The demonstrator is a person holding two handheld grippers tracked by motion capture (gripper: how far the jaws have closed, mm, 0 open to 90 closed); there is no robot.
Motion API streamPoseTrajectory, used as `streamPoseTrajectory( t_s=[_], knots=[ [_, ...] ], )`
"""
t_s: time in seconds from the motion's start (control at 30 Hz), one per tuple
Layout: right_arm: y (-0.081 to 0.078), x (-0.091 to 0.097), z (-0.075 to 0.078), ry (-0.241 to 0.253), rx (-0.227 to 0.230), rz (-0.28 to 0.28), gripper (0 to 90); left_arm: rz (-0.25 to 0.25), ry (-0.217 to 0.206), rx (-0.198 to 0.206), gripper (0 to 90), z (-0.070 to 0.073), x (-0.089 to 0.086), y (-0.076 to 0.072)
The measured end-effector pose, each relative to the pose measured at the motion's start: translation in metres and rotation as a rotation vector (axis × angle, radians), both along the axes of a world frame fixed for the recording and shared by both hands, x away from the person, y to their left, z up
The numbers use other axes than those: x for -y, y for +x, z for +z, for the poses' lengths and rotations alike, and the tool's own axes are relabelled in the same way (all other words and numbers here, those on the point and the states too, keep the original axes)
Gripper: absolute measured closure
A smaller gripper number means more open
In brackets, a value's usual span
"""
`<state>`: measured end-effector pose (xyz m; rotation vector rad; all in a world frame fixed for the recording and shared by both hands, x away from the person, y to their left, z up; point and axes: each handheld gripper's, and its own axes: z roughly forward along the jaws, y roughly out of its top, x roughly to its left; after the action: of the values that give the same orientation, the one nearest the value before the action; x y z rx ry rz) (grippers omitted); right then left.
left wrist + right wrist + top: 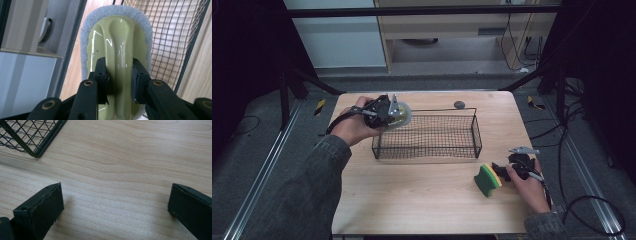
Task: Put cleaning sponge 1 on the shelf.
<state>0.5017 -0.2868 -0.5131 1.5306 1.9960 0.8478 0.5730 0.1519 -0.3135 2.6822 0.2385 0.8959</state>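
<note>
Left gripper view alone shows scrubber (117,47) handle clamped.

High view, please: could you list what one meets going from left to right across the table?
left gripper holding the pale green scrubber → wire basket → green and yellow sponge → right gripper

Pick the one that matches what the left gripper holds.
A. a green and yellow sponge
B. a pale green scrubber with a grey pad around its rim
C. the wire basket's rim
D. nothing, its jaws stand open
B: in the left gripper view the left gripper has its jaws clamped on the raised ridge of the pale green scrubber, with the wire basket beside it; the green and yellow sponge lies on the table by the right gripper.
</note>
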Motion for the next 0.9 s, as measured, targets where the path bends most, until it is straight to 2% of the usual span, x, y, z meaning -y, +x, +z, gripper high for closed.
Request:
streamPoseTrajectory(
  t_s=[0.33,0.37,0.47,0.6,0.9],
  knots=[
    [0.0,0.0,0.0,0.0,0.0,0.003,0.4,-0.021,0.022,0.013,70.7,-0.003,0.015,0.001],
    [0.0,0.0,0.0,0.0,0.0,0.004,0.4,-0.029,0.034,0.02,70.7,-0.006,0.018,0.001],
    [0.0,0.0,0.0,0.0,0.0,0.005,0.5,-0.037,0.027,0.023,70.7,-0.01,0.022,0.003],
    [0.0,0.0,0.0,0.0,0.0,0.006,0.4,-0.048,0.043,0.028,70.8,-0.016,0.027,0.004],
    [0.0,0.0,0.0,0.0,0.0,0.007,0.4,-0.053,0.064,0.027,70.7,-0.029,0.029,0.006]
  ],
)
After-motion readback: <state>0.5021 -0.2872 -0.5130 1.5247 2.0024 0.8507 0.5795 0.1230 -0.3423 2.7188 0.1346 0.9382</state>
